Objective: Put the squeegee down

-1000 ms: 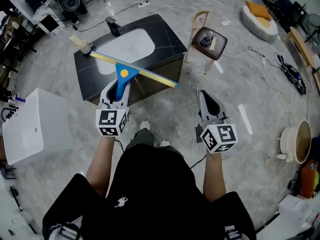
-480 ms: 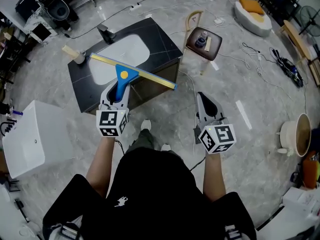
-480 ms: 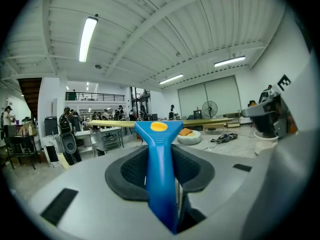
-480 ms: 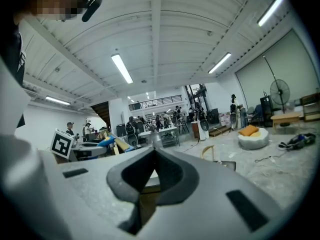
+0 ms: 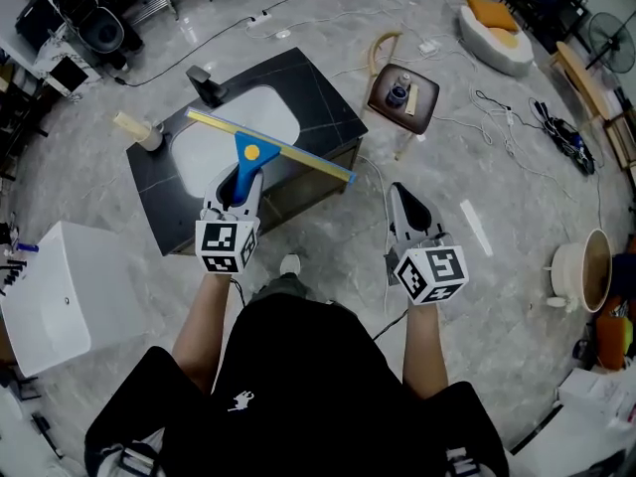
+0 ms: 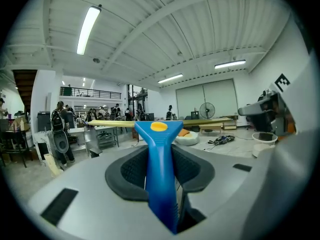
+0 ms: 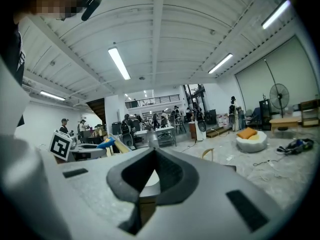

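Note:
The squeegee [image 5: 245,159] has a blue handle and a long yellow blade [image 5: 298,155]. My left gripper [image 5: 238,183] is shut on the handle and holds it nearly level, blade crosswise, over the near part of the black counter [image 5: 323,92] and the white basin [image 5: 224,137]. In the left gripper view the blue handle [image 6: 161,174] runs between the dark pads, with the blade [image 6: 200,121] across the far end. My right gripper [image 5: 401,196] hangs to the right of the counter above the floor, shut with nothing in it; its tips [image 7: 154,152] meet.
A black faucet [image 5: 205,84] and a wooden-handled brush [image 5: 137,128] stand on the counter's far and left sides. A brown chair [image 5: 402,94] is beyond the counter's right corner, and a white box [image 5: 55,291] sits at the left. Cables cross the floor at the right.
Both grippers and the person have moved toward the counter. The squeegee, held the same way, now reaches farther over the basin. The right gripper stays shut and empty.

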Demonstrator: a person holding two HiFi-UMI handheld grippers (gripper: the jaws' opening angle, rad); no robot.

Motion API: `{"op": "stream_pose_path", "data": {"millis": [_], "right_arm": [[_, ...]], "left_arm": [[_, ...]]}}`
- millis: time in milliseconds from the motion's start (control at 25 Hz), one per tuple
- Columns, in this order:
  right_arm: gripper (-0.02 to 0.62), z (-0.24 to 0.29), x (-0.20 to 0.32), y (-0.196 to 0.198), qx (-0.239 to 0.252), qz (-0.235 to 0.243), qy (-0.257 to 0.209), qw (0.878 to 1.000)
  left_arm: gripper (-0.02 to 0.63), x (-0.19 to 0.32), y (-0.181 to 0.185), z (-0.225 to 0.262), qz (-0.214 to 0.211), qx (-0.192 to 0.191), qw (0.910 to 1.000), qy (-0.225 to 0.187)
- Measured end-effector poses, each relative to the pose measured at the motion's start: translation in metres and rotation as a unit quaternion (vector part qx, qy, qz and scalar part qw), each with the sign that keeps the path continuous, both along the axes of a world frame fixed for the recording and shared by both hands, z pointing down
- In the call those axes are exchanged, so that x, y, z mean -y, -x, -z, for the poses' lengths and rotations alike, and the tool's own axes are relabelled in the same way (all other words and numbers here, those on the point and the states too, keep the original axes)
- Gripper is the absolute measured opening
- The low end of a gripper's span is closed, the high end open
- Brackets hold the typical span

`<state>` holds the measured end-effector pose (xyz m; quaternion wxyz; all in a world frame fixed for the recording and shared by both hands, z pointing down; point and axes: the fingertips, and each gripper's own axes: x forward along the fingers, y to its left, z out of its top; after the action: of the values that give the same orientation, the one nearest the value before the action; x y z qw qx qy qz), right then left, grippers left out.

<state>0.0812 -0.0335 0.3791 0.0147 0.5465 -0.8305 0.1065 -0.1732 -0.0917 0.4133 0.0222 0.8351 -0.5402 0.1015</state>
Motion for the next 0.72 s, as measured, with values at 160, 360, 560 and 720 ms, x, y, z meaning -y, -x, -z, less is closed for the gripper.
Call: {"op": "stream_pose_path", "data": {"millis": [160, 360, 560, 720], "right_arm": [[0.002, 0.005, 0.027, 0.015, -0.008, -0.007, -0.001, 1.000], [0.002, 0.012, 0.059, 0.033, -0.019, -0.024, -0.001, 1.000], [0.002, 0.017, 0.089, 0.052, -0.027, -0.041, -0.005, 0.999], [0.002, 0.015, 0.105, 0.070, -0.034, -0.047, -0.004, 0.998]], "left_arm": [[0.127, 0.032, 0.012, -0.001, -0.010, -0.005, 0.9999, 0.001], [0.127, 0.071, 0.029, 0.001, -0.025, -0.013, 0.9996, 0.002], [0.127, 0.107, 0.045, -0.001, -0.042, -0.022, 0.9989, 0.003], [0.127, 0.126, 0.055, -0.006, -0.058, -0.027, 0.9980, 0.005]]}}
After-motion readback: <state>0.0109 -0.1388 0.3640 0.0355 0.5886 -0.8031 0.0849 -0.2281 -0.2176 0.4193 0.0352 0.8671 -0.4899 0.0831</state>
